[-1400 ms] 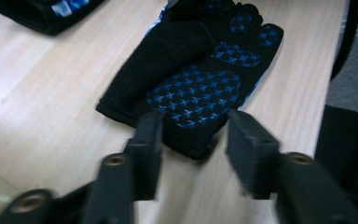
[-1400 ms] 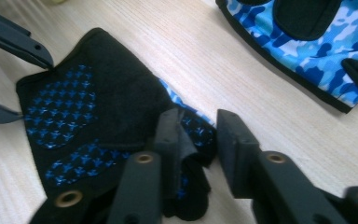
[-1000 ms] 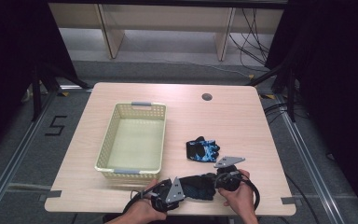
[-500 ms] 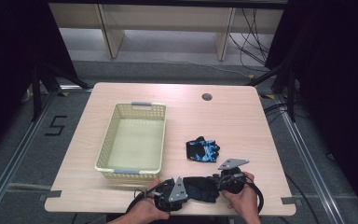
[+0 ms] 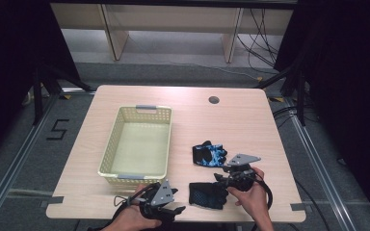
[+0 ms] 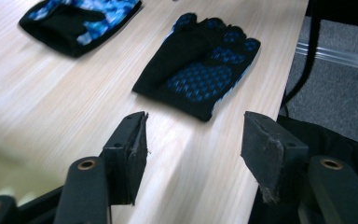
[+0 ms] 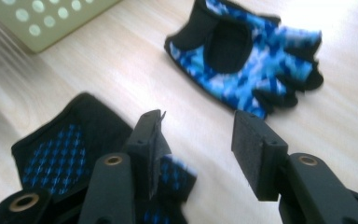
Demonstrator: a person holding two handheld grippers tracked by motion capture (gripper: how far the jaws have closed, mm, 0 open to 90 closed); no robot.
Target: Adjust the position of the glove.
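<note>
Lying flat, the black glove point(image 5: 207, 195) points fingers toward the right gripper point(image 5: 221, 180).

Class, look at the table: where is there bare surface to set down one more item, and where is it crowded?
Free: the far strip between the basket and the round hole, and the right side beyond the blue glove. Crowded: the near edge, where both grippers flank the dark glove.
</note>
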